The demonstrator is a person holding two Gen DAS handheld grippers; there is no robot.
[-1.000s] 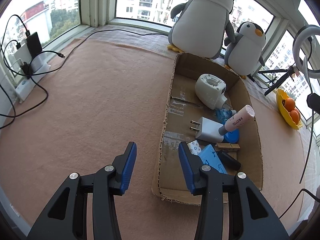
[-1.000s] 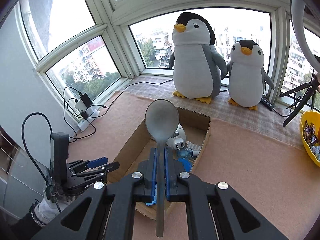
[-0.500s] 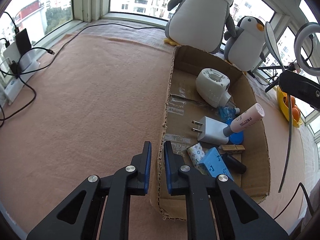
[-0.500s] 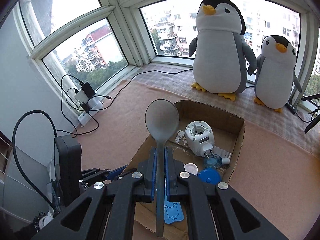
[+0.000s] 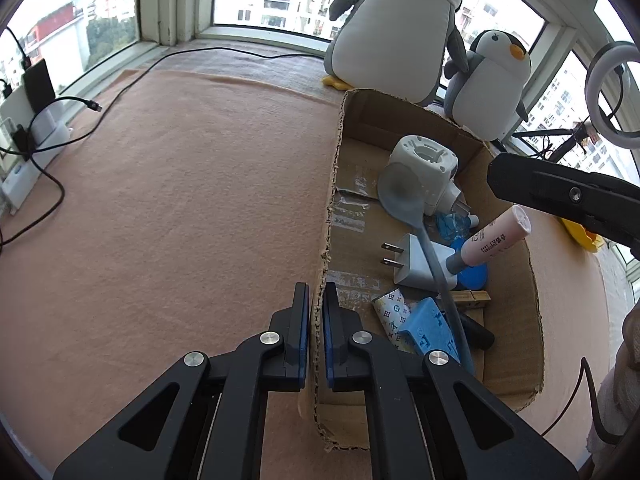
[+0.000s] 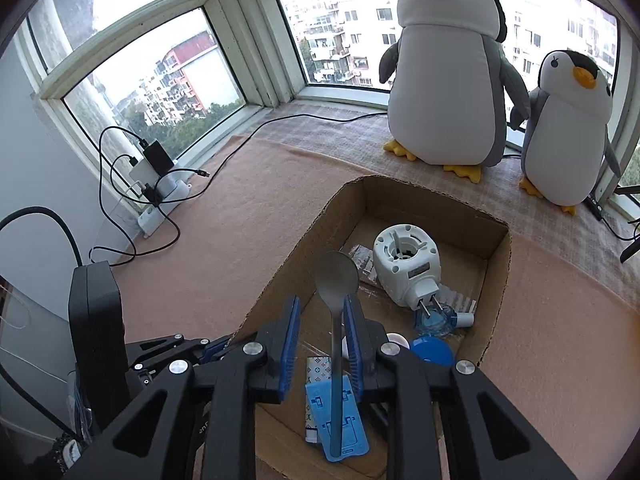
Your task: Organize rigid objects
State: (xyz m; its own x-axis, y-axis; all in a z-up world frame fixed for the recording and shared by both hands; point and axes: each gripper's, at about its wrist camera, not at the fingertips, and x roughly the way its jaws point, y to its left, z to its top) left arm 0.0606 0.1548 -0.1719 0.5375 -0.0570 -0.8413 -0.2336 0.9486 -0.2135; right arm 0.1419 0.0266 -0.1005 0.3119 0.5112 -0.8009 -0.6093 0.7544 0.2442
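Over the cardboard box [image 6: 496,240] at lower centre, the right gripper [image 6: 322,328] fingers have just been opening, freeing the grey spoon [image 6: 335,280], while the left gripper [image 5: 316,320] clamps the box wall; next, withdraw clear.

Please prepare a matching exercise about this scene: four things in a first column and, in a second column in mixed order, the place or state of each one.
Column 1
1. grey plastic spoon
2. pink cosmetic tube
3. left gripper
4. large plush penguin

Column 2
a. stands outside the brown cardboard box, by the window
b. shut on the box's side wall
c. lies over the white wall charger
d. tilted, with its wide end raised

Pairs: 1-c, 2-d, 3-b, 4-a
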